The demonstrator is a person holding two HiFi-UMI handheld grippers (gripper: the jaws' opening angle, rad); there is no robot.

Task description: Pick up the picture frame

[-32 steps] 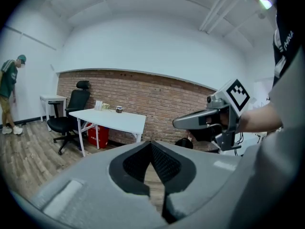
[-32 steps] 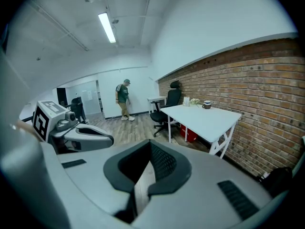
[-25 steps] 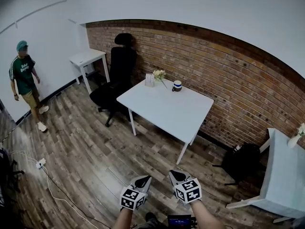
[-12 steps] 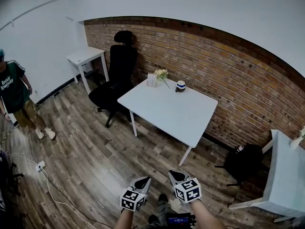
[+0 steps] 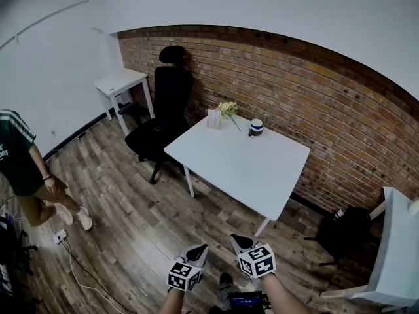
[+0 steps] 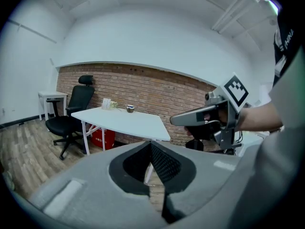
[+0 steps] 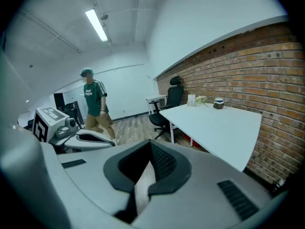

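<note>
The picture frame [image 5: 214, 118] is a small pale upright panel at the far corner of the white table [image 5: 242, 169], beside a bunch of flowers [image 5: 228, 108] and a mug [image 5: 256, 127]. It also shows small in the left gripper view, picture frame [image 6: 107, 104], and in the right gripper view, picture frame [image 7: 191, 99]. My left gripper [image 5: 200, 249] and right gripper [image 5: 238, 241] hang side by side at the bottom of the head view, well short of the table. Both are shut with nothing between their jaws.
A black office chair [image 5: 163, 113] stands left of the table, with a small white side table [image 5: 120, 82] behind it. A person [image 5: 26, 175] walks at the left. A black bag [image 5: 345, 231] and another white table [image 5: 400, 241] are at the right. A cable [image 5: 75, 270] crosses the floor.
The table and chair have drawn nearer and shifted right in the head view. The person has moved down along the left edge. Both grippers stay shut.
</note>
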